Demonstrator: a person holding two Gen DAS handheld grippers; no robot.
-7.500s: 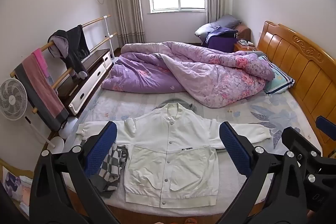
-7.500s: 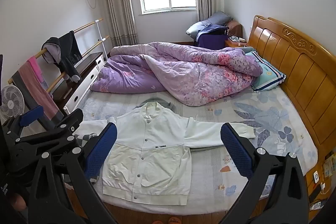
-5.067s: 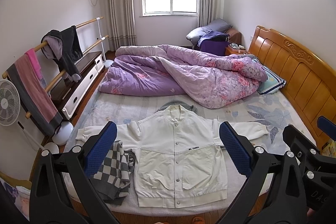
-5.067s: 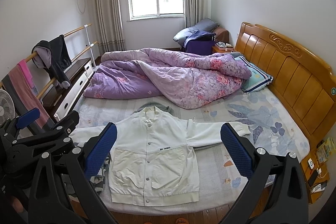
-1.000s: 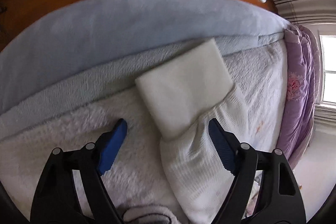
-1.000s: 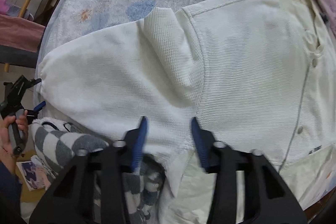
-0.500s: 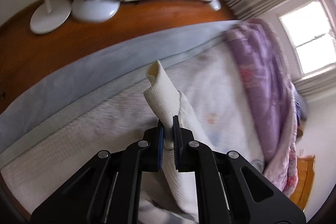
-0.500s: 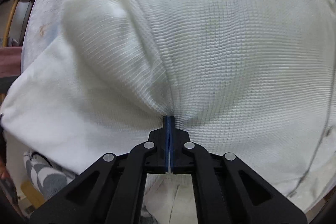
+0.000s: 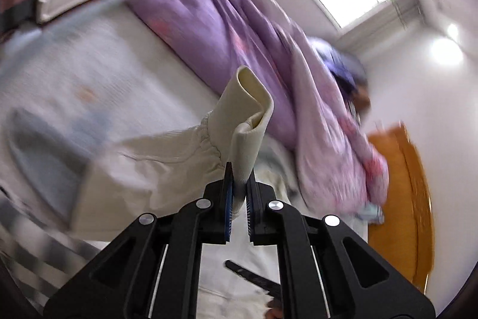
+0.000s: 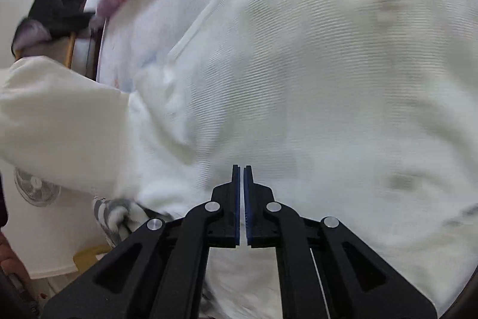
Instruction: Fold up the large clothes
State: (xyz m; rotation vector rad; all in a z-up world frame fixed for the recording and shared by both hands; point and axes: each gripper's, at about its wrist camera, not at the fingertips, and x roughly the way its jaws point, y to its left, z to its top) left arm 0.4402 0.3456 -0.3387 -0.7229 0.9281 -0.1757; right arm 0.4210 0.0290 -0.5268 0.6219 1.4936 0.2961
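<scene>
White jacket (image 10: pixel 328 65), spread on bed (image 9: pixel 59 73): first sleeve fold begun only, left gripper (image 9: pixel 239 184) clamping raised cuff (image 9: pixel 248 121), right gripper (image 10: pixel 241 193) closed, seemingly pinching its body; everything else unfolded.

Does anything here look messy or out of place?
Nothing looks damaged or spilled. The purple quilt lies in a rumpled heap on the bed, and the white jacket's cuff sticks up in the air, pinched in the left gripper.
</scene>
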